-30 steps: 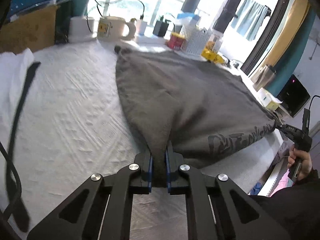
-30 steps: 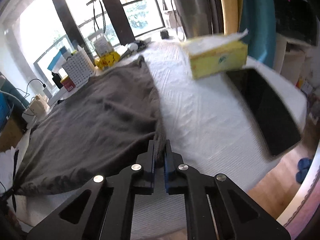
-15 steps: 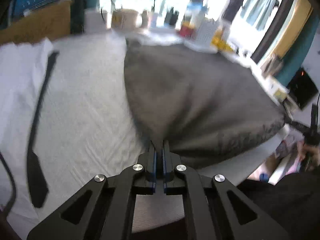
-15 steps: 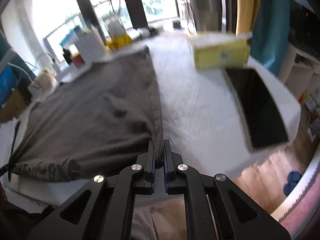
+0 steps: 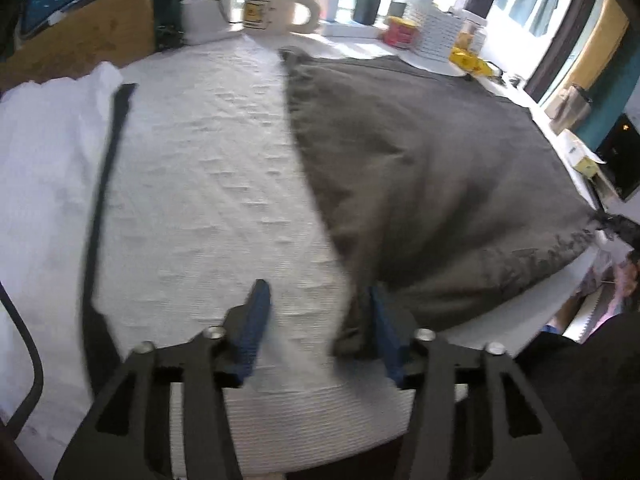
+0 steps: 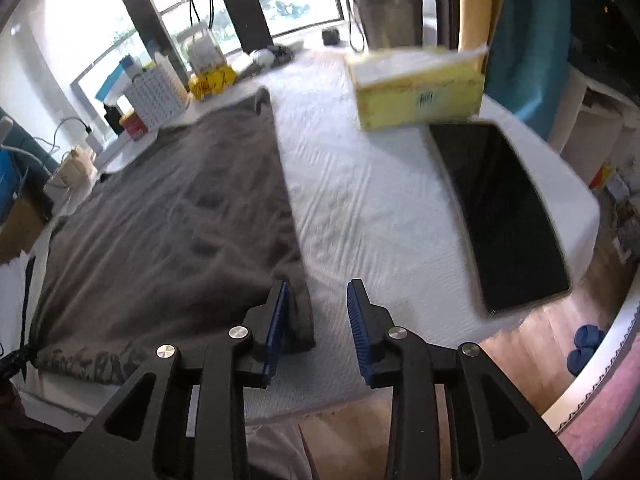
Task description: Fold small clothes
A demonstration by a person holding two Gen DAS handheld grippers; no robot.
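A dark grey garment (image 5: 432,176) with dark print along its near hem lies spread flat on the white-covered table (image 5: 208,184). My left gripper (image 5: 316,304) is open; the garment's near left corner lies against its right finger. In the right wrist view the same garment (image 6: 168,240) fills the left half. My right gripper (image 6: 318,300) is open, and the garment's near right corner rests against its left finger.
A black strap (image 5: 100,208) lies on white cloth at the left. Mugs (image 5: 276,12), a white basket (image 5: 438,36) and jars line the far edge. A yellow tissue box (image 6: 416,88) and a black tablet (image 6: 504,212) sit right of the garment. The table's near edge is close.
Both grippers were shut on the garment's near corners; both have opened and let go. The garment now lies flat, its near hem settled on the table.
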